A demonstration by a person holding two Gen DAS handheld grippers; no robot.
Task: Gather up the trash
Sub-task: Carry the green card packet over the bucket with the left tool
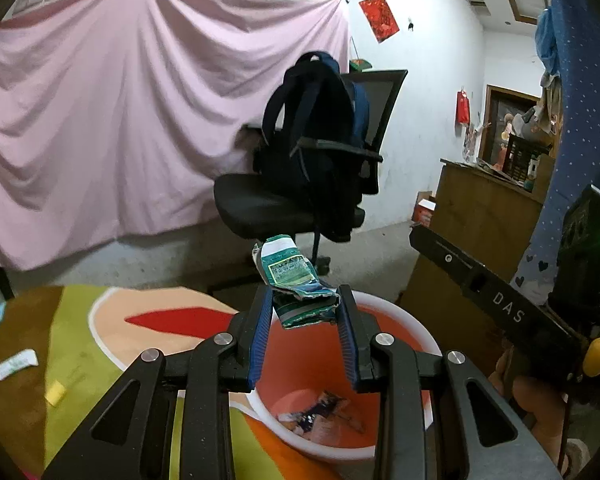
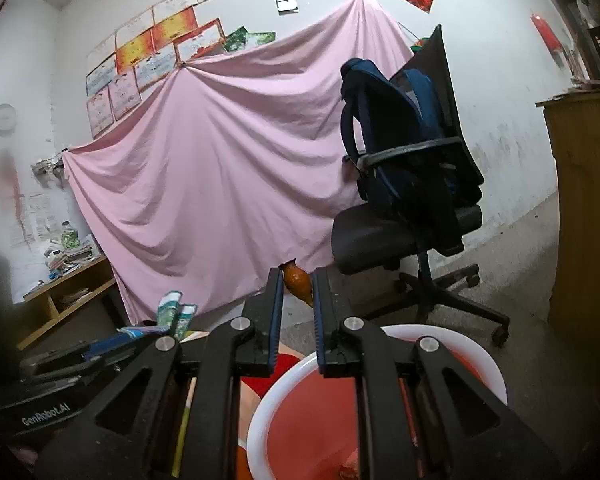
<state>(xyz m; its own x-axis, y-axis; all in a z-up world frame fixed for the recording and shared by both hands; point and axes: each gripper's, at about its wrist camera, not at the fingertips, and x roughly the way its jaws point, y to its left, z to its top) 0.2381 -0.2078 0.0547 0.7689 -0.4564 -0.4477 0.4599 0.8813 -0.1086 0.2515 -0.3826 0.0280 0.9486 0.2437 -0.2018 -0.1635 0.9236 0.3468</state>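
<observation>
My left claw (image 1: 305,308) is pinching a crumpled green-and-white carton (image 1: 296,280), its blue pads pressing in on the flattened lower end while the printed upper part is sticking up and leaning away from me. The carton is hanging directly over the mouth of the orange bucket (image 1: 412,322), whose white rim is curving just under the fingertips. Inside, at the bottom of the bucket, a crushed dark wrapper (image 1: 320,410) is already lying among a few smaller scraps that I cannot make out.

My right claw (image 2: 297,286) is gripping a small orange piece of trash (image 2: 298,282) between its pads, the piece bulging in the narrow gap and tapering to a point below. This claw is sitting beside the same bucket, with the rim (image 2: 260,412) showing below and to the right of the fingers; a little debris is showing at the bucket's floor in this view too.

Further out, to the left of the bucket, the colourful mat (image 1: 72,320) is carrying a white wrapper (image 1: 15,364) and a small yellow scrap (image 1: 55,393), both well apart from the bucket. Behind everything, a black office chair (image 1: 284,208) is holding a dark blue backpack (image 1: 320,120), and a pink sheet (image 1: 120,120) is draping across the wall.
</observation>
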